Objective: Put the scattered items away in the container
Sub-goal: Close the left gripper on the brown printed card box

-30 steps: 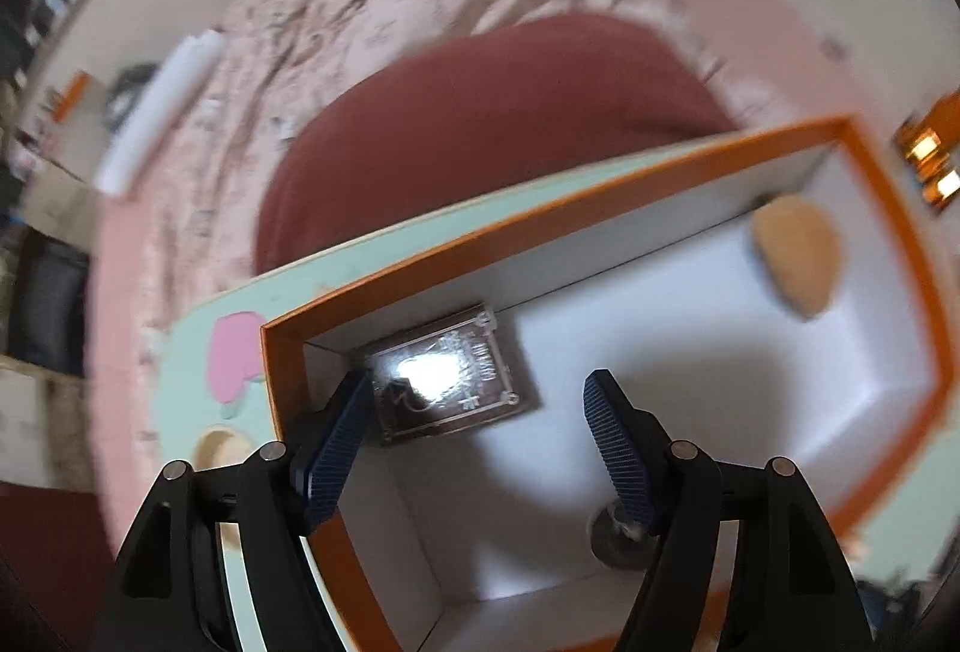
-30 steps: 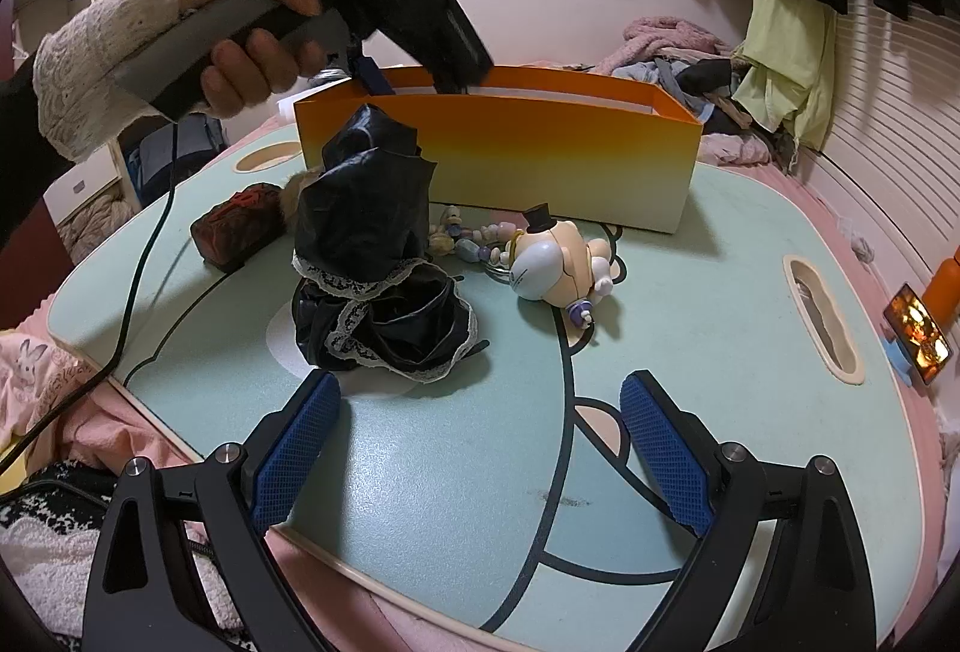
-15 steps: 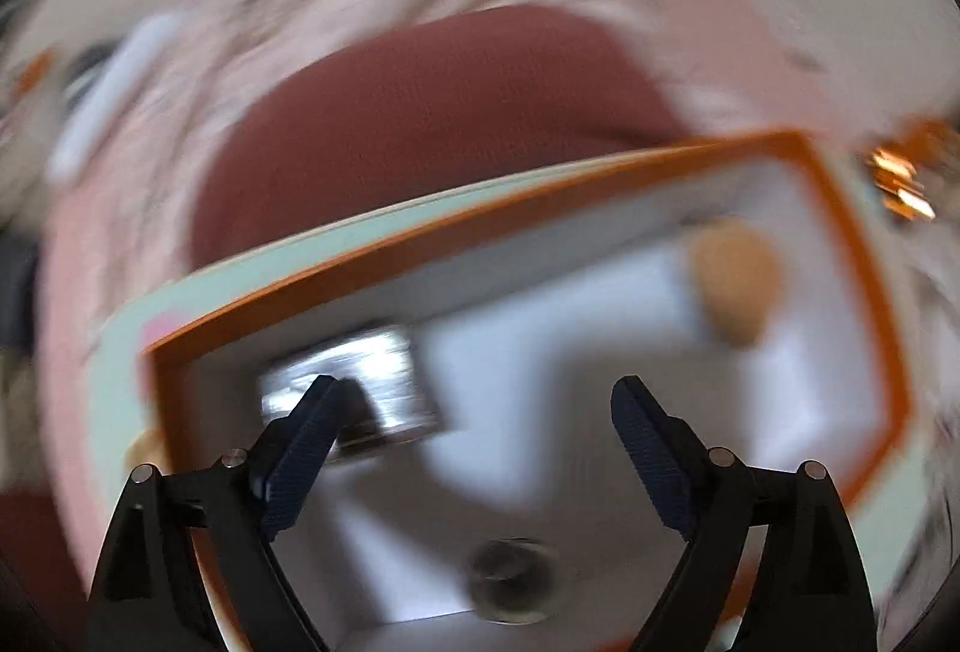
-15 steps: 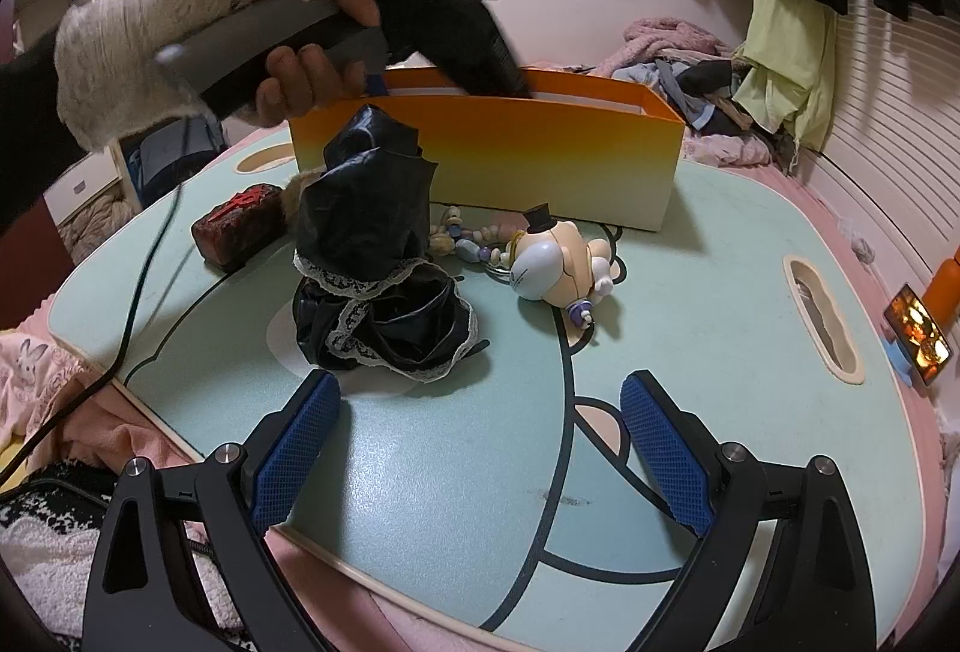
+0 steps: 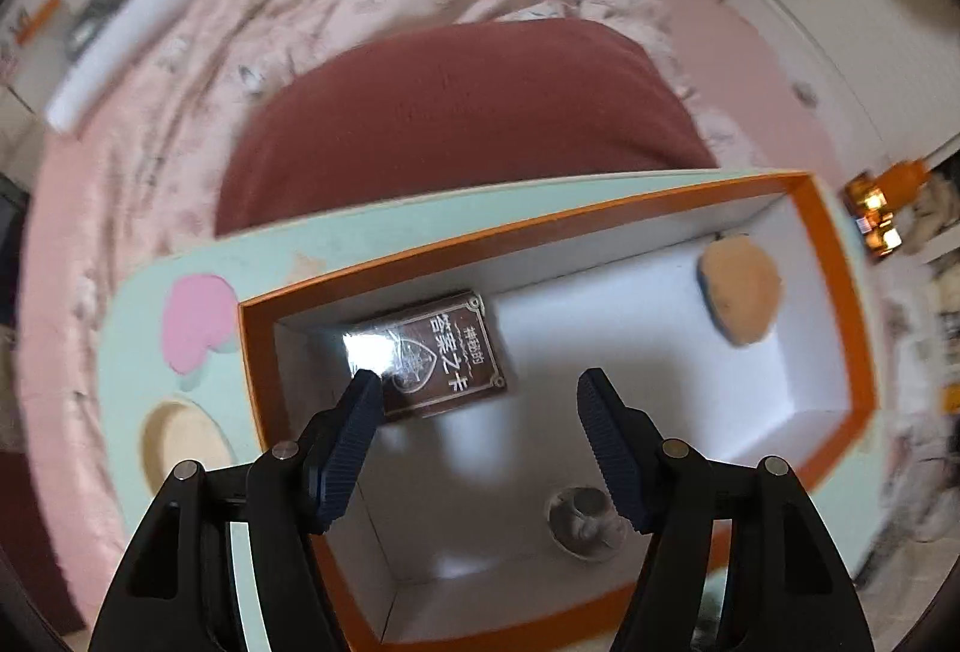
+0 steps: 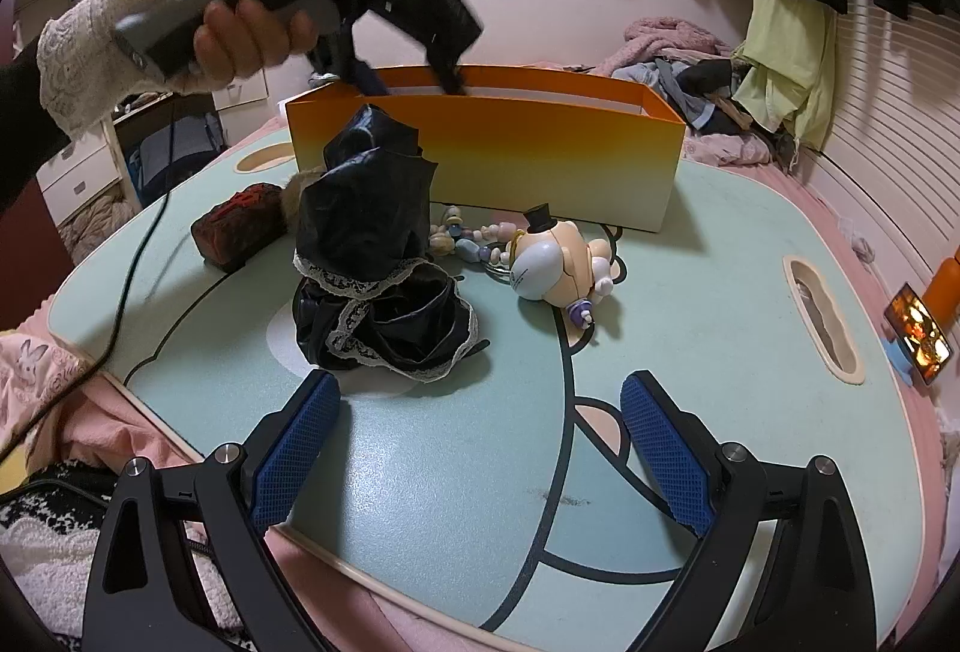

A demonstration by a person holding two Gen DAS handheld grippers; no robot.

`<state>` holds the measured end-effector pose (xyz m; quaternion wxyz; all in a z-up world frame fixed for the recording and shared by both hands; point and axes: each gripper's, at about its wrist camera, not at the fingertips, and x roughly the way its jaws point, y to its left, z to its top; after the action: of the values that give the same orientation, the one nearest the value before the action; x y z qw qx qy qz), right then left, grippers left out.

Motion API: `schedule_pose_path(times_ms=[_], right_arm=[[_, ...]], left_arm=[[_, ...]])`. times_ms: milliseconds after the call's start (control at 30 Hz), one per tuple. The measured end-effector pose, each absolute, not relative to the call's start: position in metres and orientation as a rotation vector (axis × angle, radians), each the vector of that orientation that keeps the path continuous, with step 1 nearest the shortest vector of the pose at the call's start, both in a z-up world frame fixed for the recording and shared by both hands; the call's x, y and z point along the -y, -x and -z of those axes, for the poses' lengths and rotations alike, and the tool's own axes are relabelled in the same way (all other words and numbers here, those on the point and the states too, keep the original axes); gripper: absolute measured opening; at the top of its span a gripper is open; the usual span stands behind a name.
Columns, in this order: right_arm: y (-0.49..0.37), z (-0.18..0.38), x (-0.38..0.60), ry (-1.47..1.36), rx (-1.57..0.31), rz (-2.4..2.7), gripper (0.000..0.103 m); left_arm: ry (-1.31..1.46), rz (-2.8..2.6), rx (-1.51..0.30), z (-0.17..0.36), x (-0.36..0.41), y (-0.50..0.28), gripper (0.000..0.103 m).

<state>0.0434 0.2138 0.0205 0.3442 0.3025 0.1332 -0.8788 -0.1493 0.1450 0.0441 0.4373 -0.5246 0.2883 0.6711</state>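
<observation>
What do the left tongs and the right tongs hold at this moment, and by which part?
Nothing. The left tongs, whose jaws have just been closing, stand empty above the orange box. The right tongs are open over the table.

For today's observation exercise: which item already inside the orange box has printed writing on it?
The dark brown rectangular card pack, lying against the box's far wall; the orange sponge and small grey round piece are plain.

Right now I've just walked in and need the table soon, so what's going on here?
A person is tidying with two handheld grippers. The left gripper hangs empty over the orange box, its jaws just closing; a card pack, sponge and cap lie inside. The right gripper waits open. Black cloth and toy remain outside.
</observation>
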Motion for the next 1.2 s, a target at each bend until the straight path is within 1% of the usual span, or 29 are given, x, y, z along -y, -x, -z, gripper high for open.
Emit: schedule_pose_path(times_ms=[100, 133, 200, 233, 267, 333, 400, 433, 467, 533, 600, 767, 833, 967, 1033, 1100, 1167, 1200], right_arm=[[-0.045, -0.02, -0.214, -0.785, -0.347, 2.282, 0.095], [-0.045, -0.02, -0.215, -0.784, -0.348, 2.281, 0.095], [-0.045, -0.02, -0.215, -0.783, -0.349, 2.281, 0.095], [-0.045, -0.02, -0.215, -0.783, -0.349, 2.281, 0.095], [-0.045, -0.02, -0.215, -0.783, -0.349, 2.28, 0.095], [-0.045, -0.02, -0.215, -0.782, -0.349, 2.279, 0.095], [-0.045, -0.02, -0.214, -0.781, -0.349, 2.278, 0.095], [-0.045, -0.02, -0.215, -0.781, -0.348, 2.278, 0.095], [-0.046, -0.02, -0.215, -0.781, -0.348, 2.278, 0.095], [-0.046, -0.02, -0.215, -0.781, -0.348, 2.277, 0.095], [-0.047, -0.02, -0.216, -0.782, -0.346, 2.276, 0.095], [-0.047, -0.02, -0.216, -0.781, -0.347, 2.274, 0.095], [-0.047, -0.02, -0.216, -0.781, -0.347, 2.273, 0.095], [-0.047, -0.02, -0.216, -0.776, -0.351, 2.257, 0.095], [-0.047, -0.02, -0.216, -0.776, -0.352, 2.256, 0.095], [-0.047, -0.02, -0.216, -0.775, -0.352, 2.255, 0.095], [-0.047, -0.02, -0.216, -0.774, -0.352, 2.254, 0.095], [-0.047, -0.02, -0.216, -0.774, -0.351, 2.253, 0.095]], left_arm=[[1.269, -1.733, -0.818, -0.035, -0.152, 0.144, 0.069], [1.261, -1.745, -0.865, -0.03, -0.156, 0.139, 0.072], [1.247, -1.751, -0.914, -0.021, -0.164, 0.135, 0.085], [1.244, -1.748, -0.909, -0.019, -0.165, 0.133, 0.095], [1.229, -1.746, -0.898, -0.016, -0.167, 0.131, 0.096], [1.183, -1.697, -0.855, -0.018, -0.167, 0.127, 0.096], [1.166, -1.568, -0.75, -0.03, -0.164, 0.129, 0.097], [1.175, -1.495, -0.717, -0.036, -0.161, 0.132, 0.093], [1.179, -1.458, -0.696, -0.04, -0.158, 0.134, 0.079], [1.208, -1.394, -0.621, -0.05, -0.152, 0.144, 0.061], [1.238, -1.409, -0.532, -0.059, -0.145, 0.161, 0.061], [1.25, -1.503, -0.567, -0.06, -0.145, 0.166, 0.06], [1.251, -1.518, -0.619, -0.056, -0.149, 0.154, 0.06], [1.255, -1.639, -0.832, -0.049, -0.16, 0.132, 0.06], [1.272, -1.664, -0.892, -0.043, -0.167, 0.128, 0.06], [1.302, -1.706, -0.95, -0.032, -0.176, 0.125, 0.066], [1.314, -1.757, -0.967, -0.027, -0.181, 0.124, 0.076], [1.326, -1.779, -0.964, -0.025, -0.184, 0.126, 0.078]])
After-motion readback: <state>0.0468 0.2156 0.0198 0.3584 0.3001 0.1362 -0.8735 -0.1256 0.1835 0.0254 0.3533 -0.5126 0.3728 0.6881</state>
